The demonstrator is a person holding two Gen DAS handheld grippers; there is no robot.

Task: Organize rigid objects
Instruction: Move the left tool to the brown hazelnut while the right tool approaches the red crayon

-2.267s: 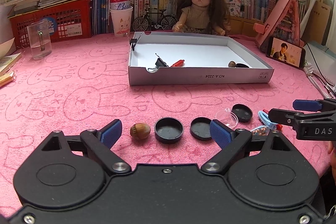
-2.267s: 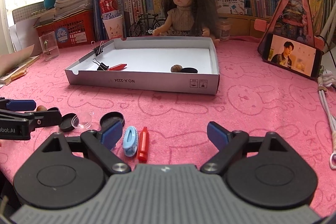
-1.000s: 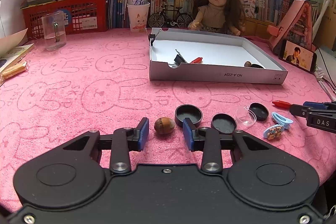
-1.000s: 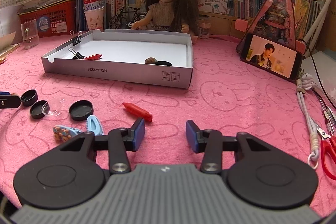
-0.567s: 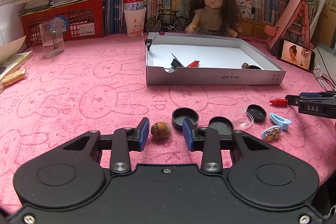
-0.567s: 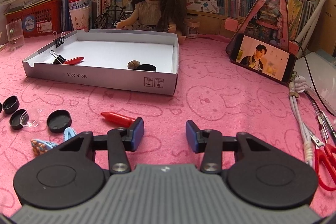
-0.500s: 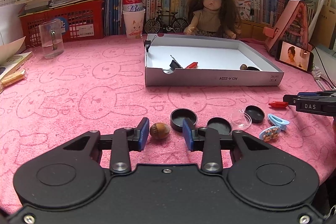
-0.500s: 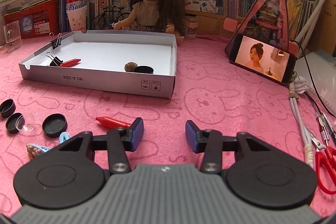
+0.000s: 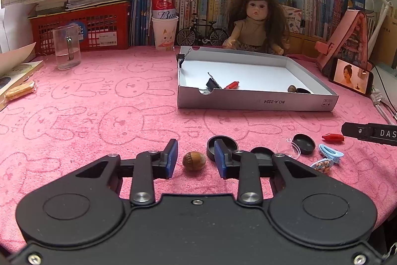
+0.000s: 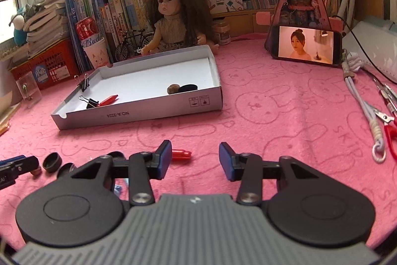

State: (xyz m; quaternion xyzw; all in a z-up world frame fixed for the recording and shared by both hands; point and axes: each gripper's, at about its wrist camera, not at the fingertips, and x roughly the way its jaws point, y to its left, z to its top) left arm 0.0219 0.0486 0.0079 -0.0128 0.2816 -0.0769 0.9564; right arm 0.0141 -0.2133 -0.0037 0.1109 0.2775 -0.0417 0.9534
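We have the shallow white cardboard tray (image 9: 258, 101) holding only a few bits — most pieces wait on the pink cloth. Our left gripper (image 9: 196, 158) brackets the brown ridged nut (image 9: 194, 160), unclenched; right gripper (image 10: 195, 158) gapes beside the small red plastic cap (image 10: 181, 154).

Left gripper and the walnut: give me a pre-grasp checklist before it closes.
1. Walnut lies between the left gripper pads: ok.
2. Pads pressing on the walnut: not ok, gaps show on both sides.
3. Black cap clear of the right-hand pad: cannot tell, the pad overlaps it in the left wrist view.
4. White box has bare floor for a drop: ok.
5. Right gripper out of the way: ok, empty beside the red piece.
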